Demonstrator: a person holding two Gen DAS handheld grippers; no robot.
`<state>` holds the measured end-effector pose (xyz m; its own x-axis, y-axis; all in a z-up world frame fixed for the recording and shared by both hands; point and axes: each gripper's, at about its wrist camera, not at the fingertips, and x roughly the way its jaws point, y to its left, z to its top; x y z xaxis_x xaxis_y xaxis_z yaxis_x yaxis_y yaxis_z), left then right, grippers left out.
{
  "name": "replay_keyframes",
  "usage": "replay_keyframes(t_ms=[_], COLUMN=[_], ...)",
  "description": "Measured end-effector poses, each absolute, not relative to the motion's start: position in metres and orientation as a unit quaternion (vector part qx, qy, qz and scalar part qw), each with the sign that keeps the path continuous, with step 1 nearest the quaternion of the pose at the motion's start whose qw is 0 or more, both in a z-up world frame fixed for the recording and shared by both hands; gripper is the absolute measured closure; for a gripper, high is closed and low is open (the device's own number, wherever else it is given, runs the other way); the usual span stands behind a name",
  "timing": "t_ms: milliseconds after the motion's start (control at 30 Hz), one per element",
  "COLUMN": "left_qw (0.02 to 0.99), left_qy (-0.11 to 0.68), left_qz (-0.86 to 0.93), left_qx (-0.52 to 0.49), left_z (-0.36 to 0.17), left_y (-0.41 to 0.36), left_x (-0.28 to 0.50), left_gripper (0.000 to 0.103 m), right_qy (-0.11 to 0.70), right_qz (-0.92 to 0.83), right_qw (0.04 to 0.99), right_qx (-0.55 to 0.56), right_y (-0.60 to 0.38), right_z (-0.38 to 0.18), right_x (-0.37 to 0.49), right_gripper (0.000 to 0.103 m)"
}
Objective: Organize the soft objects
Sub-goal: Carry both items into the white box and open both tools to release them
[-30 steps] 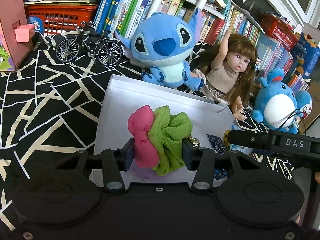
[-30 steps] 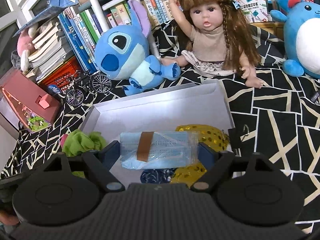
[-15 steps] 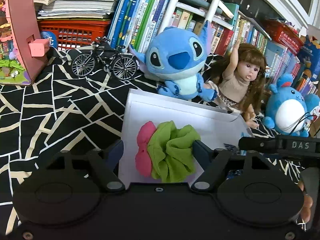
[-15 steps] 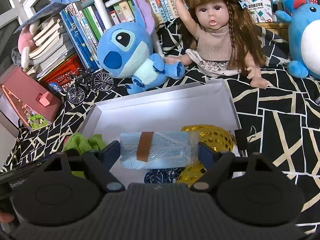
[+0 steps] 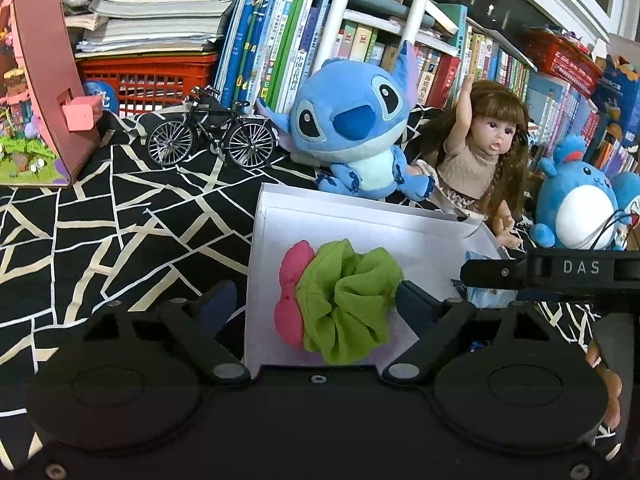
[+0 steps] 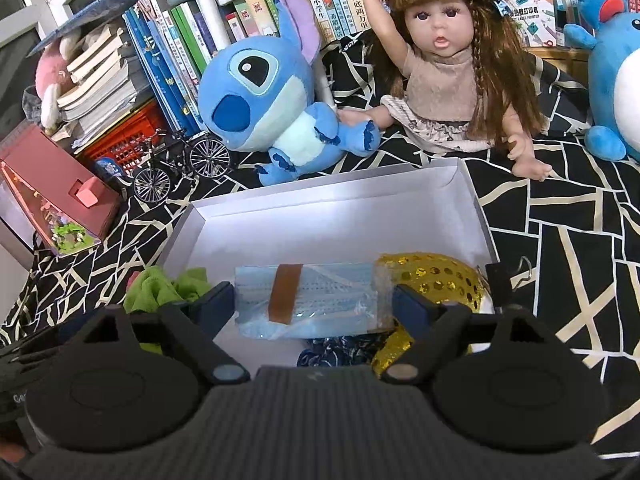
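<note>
A black cloth (image 5: pixel 120 216) with pale crisscross lines covers the surface. Behind it runs a white bookshelf (image 5: pixel 416 20) packed with upright books (image 5: pixel 280 48), with a stack of books lying flat (image 5: pixel 160 4) on an orange-red crate (image 5: pixel 148 80) at the left end. The light is even and bright, with no hard shadows on the cloth.

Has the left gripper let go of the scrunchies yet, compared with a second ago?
Yes. The left gripper has just been opening: its left pad now stands outside the white box wall, clear of the scrunchies.
</note>
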<state>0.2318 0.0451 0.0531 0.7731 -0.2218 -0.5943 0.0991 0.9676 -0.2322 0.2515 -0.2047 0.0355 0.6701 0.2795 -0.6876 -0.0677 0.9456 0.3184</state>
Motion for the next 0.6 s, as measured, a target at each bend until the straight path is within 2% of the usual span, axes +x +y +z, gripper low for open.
replay_keyframes(t_ms=[233,600], left_qw=[0.939,0.943], left_qy=[0.321,0.306], left_qz=[-0.086,-0.098], left_qx=[-0.091,-0.087], left_z=[0.056,0.064], left_y=[0.043,0.043], left_x=[0.226,0.208], left_gripper=[0.012,0.009], right_qy=[0.386,0.361], right_qz=[0.099,0.104], right_qw=[0.908,0.918], right_qx=[0.133,0.123], right_y=[-0.206,-0.211], right_z=[0.039,0.049], right_x=[0.249,0.228], right_gripper=[0.004,0.003])
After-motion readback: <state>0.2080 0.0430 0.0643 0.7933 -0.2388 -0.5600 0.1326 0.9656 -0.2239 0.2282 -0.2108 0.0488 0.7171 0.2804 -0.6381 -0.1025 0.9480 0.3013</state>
